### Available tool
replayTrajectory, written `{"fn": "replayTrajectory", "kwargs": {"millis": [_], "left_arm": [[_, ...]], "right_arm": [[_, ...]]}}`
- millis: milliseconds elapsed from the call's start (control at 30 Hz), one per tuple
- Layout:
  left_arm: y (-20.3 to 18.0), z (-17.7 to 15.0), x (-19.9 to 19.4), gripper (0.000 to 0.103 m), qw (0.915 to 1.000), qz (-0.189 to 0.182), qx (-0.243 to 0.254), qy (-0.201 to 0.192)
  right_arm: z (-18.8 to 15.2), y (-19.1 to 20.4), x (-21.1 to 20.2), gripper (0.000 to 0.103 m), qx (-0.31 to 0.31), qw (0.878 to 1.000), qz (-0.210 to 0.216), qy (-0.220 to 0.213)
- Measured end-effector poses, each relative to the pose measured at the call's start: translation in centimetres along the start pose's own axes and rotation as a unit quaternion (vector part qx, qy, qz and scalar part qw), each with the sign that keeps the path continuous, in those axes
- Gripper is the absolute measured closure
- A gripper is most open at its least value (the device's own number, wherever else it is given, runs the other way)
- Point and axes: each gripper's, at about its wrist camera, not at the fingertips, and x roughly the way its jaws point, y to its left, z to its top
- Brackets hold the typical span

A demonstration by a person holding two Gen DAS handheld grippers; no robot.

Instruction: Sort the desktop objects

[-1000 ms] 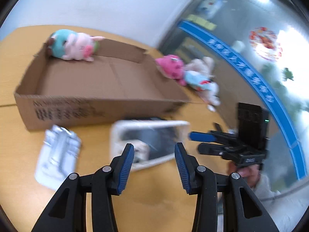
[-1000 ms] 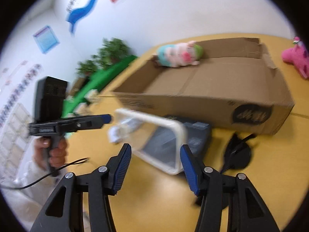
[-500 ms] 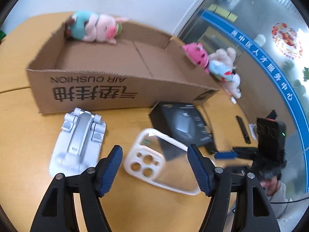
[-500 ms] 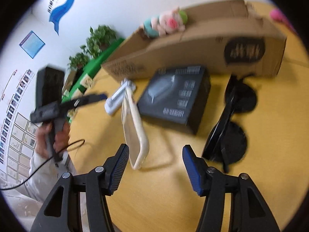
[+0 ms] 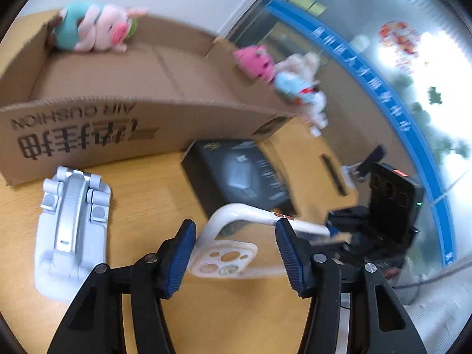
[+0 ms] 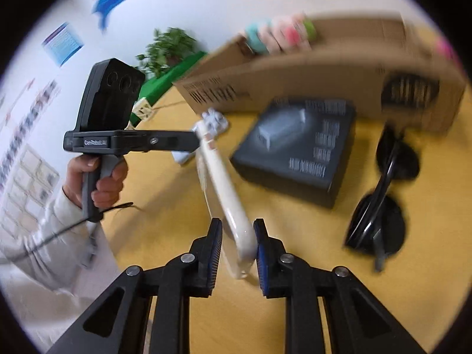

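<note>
A white clear phone case [image 5: 236,244] stands tilted on edge between the two grippers. My left gripper [image 5: 234,253] is open, its jaws on either side of the case's camera end without touching. My right gripper [image 6: 236,244] is closed on the case's other end [image 6: 233,206]. A black product box [image 5: 236,177] lies behind it, also seen in the right wrist view [image 6: 298,144]. The cardboard box [image 5: 103,94] stands beyond, with a pink and teal plush pig [image 5: 94,28] on its far wall.
A silver folding phone stand [image 5: 70,227] lies at the left on the wooden table [image 5: 147,183]. Black sunglasses [image 6: 383,197] lie right of the black box. Pink and white plush toys [image 5: 289,82] sit right of the cardboard box.
My right gripper has closed on the end of the phone case. My left gripper has moved in so the case's camera end lies between its open jaws.
</note>
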Motion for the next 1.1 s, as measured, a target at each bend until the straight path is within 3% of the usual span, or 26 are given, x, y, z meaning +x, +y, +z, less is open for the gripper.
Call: {"fn": "replayTrajectory", "kwargs": {"millis": [67,133,267,467,700,833,900,933,967,1033,1100], "left_arm": [[-0.7,-0.8,-1.6,0.049,0.9996,-0.019,0.005,-0.018],[-0.9,-1.7,-2.6,0.049,0.9994,-0.029,0.0,-0.021],[-0.1,-3.7,-2.6,0.049,0.9994,-0.007,-0.035,-0.003],[-0.2,-5.3,-2.6,0.049,0.9982,0.008,-0.055,0.022],[1.0,-6.3,1.1,0.049,0.9912,0.025,-0.094,0.089],[0.2,-7.5,1.8,0.052,0.9894,0.015,-0.097,0.107],[-0.1,-7.7,2.1,0.058,0.9884,0.021,-0.103,0.109],[-0.2,-7.8,2.3,0.067,0.9877,0.028,-0.107,0.11],[-0.3,-7.8,2.5,0.08,0.9871,0.037,-0.11,0.11],[-0.6,-8.0,2.9,0.091,0.9858,0.069,-0.109,0.107],[-0.6,-8.3,2.5,0.091,0.9857,0.079,-0.113,0.097]], "right_arm": [[0.0,2.0,-1.5,0.081,-0.091,0.995,-0.03,-0.027],[-0.7,4.3,-2.0,0.08,-0.19,0.978,-0.076,-0.033],[-1.5,3.8,0.1,0.079,-0.217,0.968,-0.12,0.021],[-3.2,1.3,-1.7,0.063,-0.153,0.983,-0.084,0.05],[-4.6,-2.0,-4.2,0.063,-0.011,0.999,-0.037,0.034],[-3.9,-2.0,-3.3,0.063,-0.007,0.998,-0.055,0.024],[-3.1,-2.1,-2.0,0.063,-0.005,0.998,-0.065,0.026],[-2.7,-2.3,-1.2,0.063,-0.004,0.997,-0.07,0.03],[-2.6,-2.4,-0.6,0.071,-0.003,0.996,-0.079,0.035],[-2.7,-2.4,0.1,0.082,0.002,0.995,-0.09,0.047],[-2.7,-2.6,0.6,0.082,0.007,0.994,-0.097,0.052]]}}
